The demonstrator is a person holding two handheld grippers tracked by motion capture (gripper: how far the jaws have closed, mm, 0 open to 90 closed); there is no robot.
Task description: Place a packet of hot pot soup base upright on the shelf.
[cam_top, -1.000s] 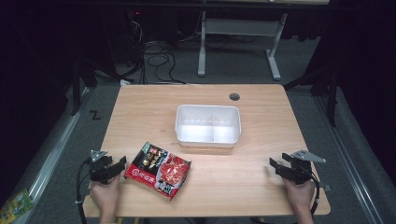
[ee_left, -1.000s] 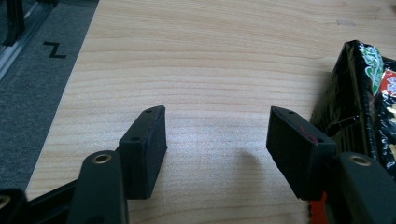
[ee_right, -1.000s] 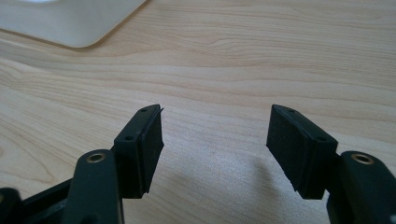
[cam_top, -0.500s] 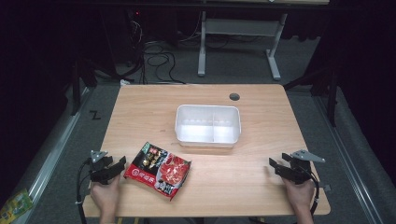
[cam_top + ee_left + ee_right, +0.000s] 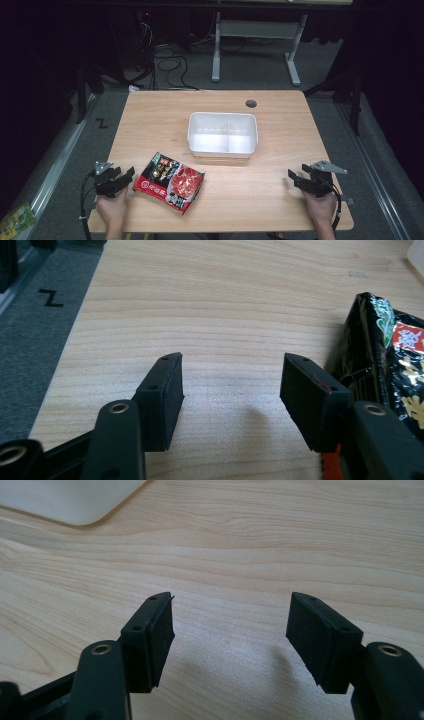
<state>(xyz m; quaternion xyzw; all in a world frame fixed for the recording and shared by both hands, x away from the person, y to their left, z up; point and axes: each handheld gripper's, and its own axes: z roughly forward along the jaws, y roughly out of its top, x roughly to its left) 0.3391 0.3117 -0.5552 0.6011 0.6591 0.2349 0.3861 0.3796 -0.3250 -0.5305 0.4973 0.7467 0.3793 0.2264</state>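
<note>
The worktop (image 5: 160,120) is evenly lit from above, while the room around it falls into near-black. The high view is soft and slightly grainy. In both gripper views, the wood grain is sharp, the near black fingers (image 5: 160,395) slightly blurred, casting faint soft shadows below them.

Red-and-black plastic noodle packet (image 5: 170,182) lies flat on the light wooden table (image 5: 165,117), near my edge, left of centre; my left gripper (image 5: 121,178) sits just left of it; white two-compartment plastic tray (image 5: 223,134) stands behind it, mid-table; my right gripper (image 5: 296,178) rests well apart, far right.
</note>
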